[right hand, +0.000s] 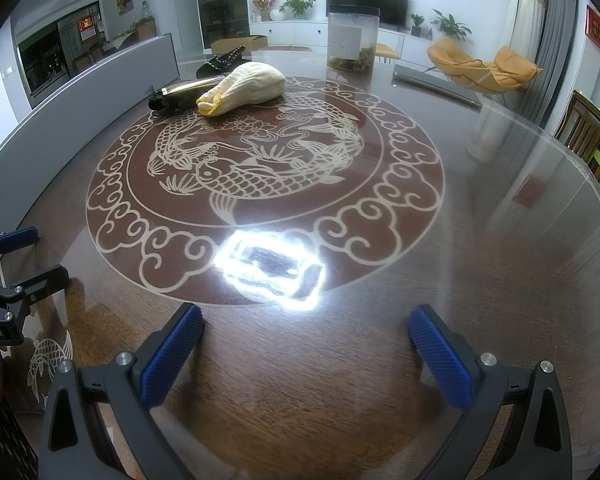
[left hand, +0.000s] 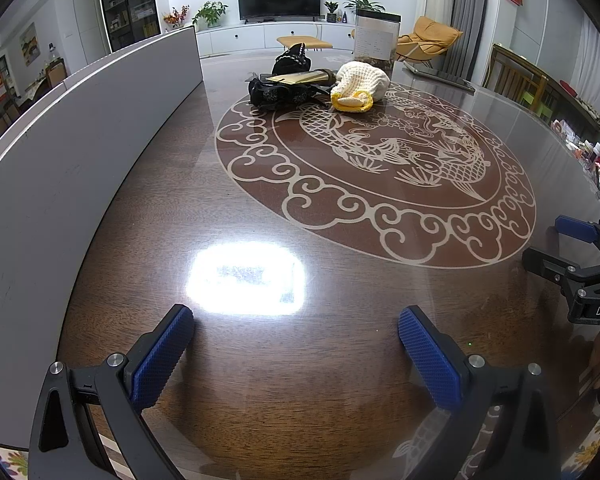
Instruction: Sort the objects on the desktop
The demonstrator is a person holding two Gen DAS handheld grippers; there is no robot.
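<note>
Dark wooden table, cream knitted pouch with yellow rim, both grippers' jaws apart

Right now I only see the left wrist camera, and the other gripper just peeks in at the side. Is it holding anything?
Observer: No. The right gripper has both blue fingers spread wide, with only bare table between them.
Operator: Is the tall jar touching the knitted bag?
Observer: No. The clear plastic jar stands apart, behind the cream crocheted pouch.
Operator: Is the bag round?
Observer: From the right wrist view it is long. It lies on its side and narrows to its yellow-edged end.
</note>
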